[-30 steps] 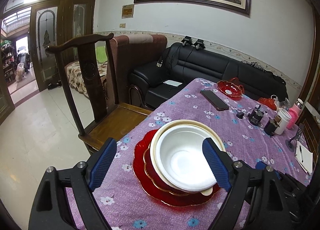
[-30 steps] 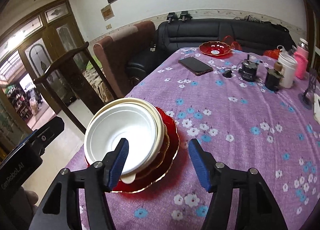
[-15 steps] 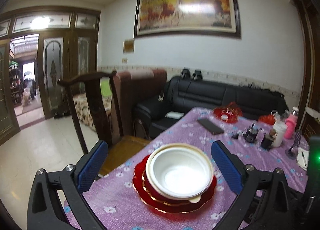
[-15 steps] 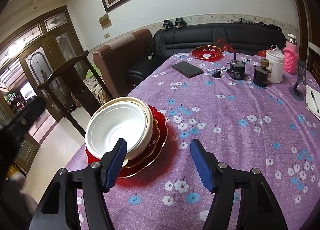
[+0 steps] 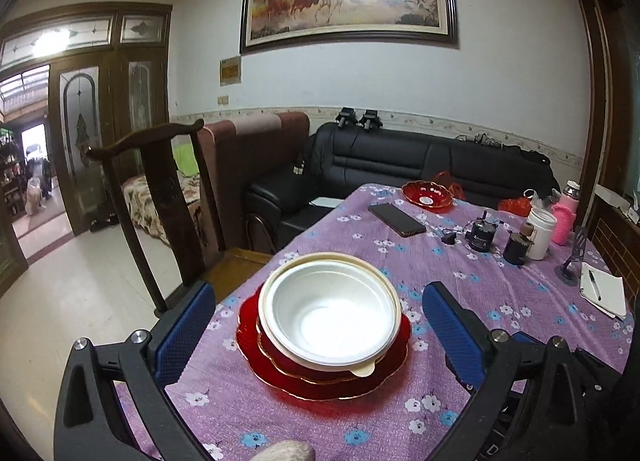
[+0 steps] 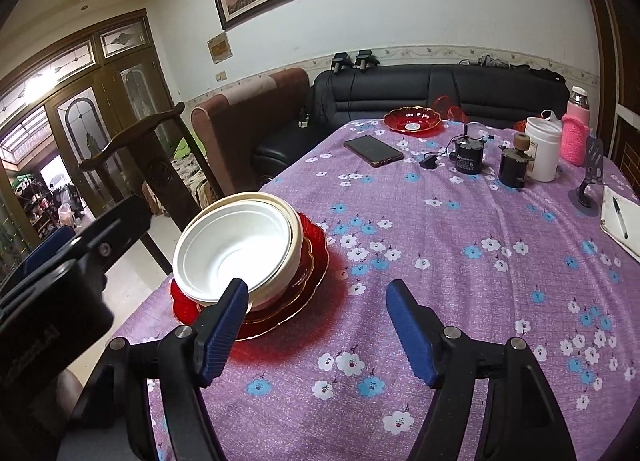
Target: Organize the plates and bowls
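Purple flowered cloth covers the counter (image 6: 460,261), and near its left edge sits the stack: a white bowl (image 5: 330,317) nested in a cream bowl (image 6: 294,245), on a small red plate (image 6: 308,261), on a large red plate (image 5: 320,385). That looks like tidy stacking already done. Far across the cloth, by the black sofa (image 5: 420,165), a red dish (image 6: 412,123) sits alone beside a phone (image 6: 374,151), well apart from the stack; if it belongs with the rest, that is what is left. The left gripper (image 5: 318,319) hangs with jaws spread fully wide on either side of the stack, touching nothing. The right gripper (image 6: 316,325) is empty too, jaws opening, only cloth between them, its left pad just in front of the bowls. Judging by this, the job is close to finished.
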`<state>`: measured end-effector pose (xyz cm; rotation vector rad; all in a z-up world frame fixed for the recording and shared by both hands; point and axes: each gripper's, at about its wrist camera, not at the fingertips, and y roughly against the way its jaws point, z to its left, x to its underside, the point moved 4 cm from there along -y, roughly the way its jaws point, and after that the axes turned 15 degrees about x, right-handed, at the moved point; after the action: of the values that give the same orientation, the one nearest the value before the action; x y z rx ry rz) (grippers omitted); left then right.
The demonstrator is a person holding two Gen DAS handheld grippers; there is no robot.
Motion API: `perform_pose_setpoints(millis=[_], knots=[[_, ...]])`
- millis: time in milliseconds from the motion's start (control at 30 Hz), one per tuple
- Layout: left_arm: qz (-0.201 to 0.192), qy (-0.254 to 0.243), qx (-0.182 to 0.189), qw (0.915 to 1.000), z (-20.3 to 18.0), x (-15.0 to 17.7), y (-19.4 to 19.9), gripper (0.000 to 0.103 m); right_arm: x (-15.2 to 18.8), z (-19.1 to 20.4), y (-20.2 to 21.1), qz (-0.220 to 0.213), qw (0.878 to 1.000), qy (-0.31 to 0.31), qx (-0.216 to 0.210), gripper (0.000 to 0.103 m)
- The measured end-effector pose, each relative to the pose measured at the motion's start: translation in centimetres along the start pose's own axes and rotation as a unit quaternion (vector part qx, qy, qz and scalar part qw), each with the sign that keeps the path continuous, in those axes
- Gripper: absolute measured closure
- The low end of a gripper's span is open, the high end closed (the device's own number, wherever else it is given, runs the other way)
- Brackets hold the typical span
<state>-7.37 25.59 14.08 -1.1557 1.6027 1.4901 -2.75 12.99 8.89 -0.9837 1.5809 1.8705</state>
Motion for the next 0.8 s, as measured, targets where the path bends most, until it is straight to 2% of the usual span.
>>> perform_pose_setpoints(millis=[333,467,633,800], knots=[[0.051,0.036,0.016,0.9979,1.5,1.2,-1.9,0.000,1.1,1.6,0.0,0.003,1.000,0.003,0.006,0.020],[0.073,0.042,0.015,0.9963,2.3,1.6,-2.5,0.000,2.0,2.4,-0.6,0.018,1.000,0.006,0.004,0.020],[0.076,0.052,0.015,0.9956,3.3,1.8,-2.6,0.000,2.5,2.8,-1.3,0.031,0.999,0.006,0.005,0.020],[0.075,0.062,0.011,0.9951,4.5,1.7,-2.9,0.000,2.3,3.6,-1.2,0.022,0.999,0.021,0.013,0.020]])
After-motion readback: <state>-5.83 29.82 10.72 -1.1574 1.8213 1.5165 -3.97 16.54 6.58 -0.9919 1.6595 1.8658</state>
